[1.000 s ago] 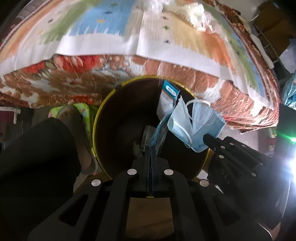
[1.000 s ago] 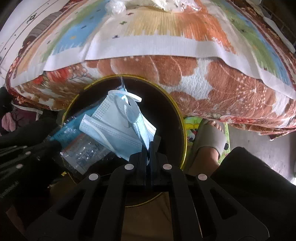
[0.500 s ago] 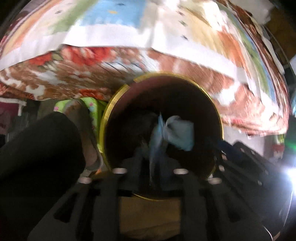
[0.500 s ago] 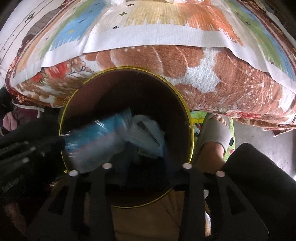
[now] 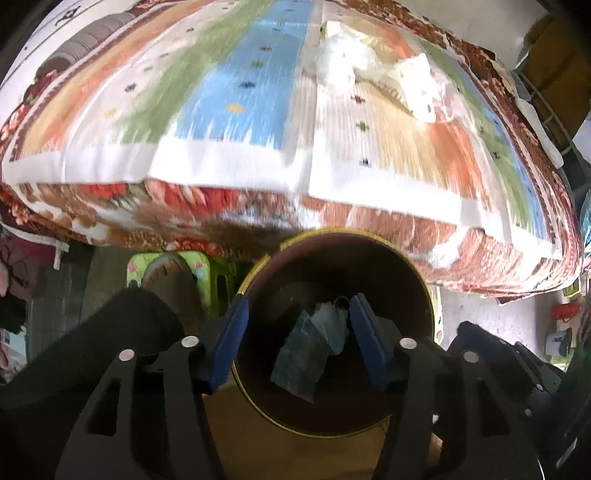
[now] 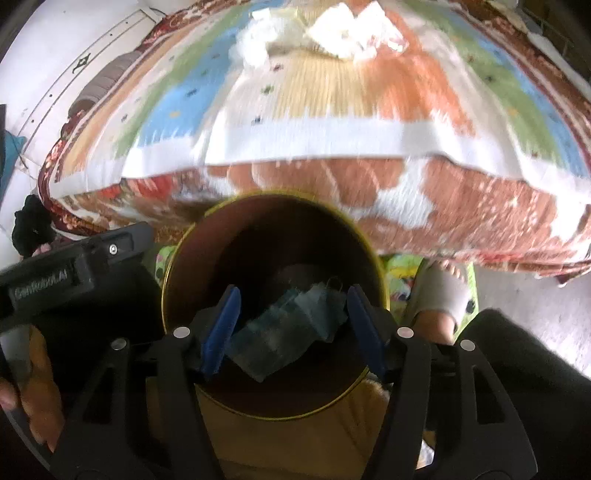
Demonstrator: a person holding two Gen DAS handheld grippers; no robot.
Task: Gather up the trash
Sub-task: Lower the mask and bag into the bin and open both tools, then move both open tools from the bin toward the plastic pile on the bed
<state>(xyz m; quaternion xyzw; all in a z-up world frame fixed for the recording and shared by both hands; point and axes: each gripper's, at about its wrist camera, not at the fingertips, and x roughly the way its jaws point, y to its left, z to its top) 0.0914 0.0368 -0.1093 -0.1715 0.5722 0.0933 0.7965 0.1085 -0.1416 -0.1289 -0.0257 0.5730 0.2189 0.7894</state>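
Note:
A round bin with a gold rim (image 5: 430,317) (image 6: 373,254) stands on the floor against the bed. Inside it lie a blue face mask (image 5: 330,325) (image 6: 321,306) and a blue plastic wrapper (image 5: 295,363) (image 6: 269,343). My left gripper (image 5: 297,334) is open and empty above the bin's mouth. My right gripper (image 6: 291,325) is open and empty above the same bin. White crumpled plastic and tissue trash (image 5: 373,74) (image 6: 317,33) lies on the striped mat far back on the bed.
The bed with its floral cover (image 5: 498,258) (image 6: 480,206) fills the upper view. The person's sandalled feet (image 5: 170,284) (image 6: 443,291) and dark legs flank the bin. The left gripper's body (image 6: 74,273) shows in the right wrist view.
Both grippers opened and let the mask and the wrapper fall into the bin. Both have lifted and tilted up, so more of the bed shows.

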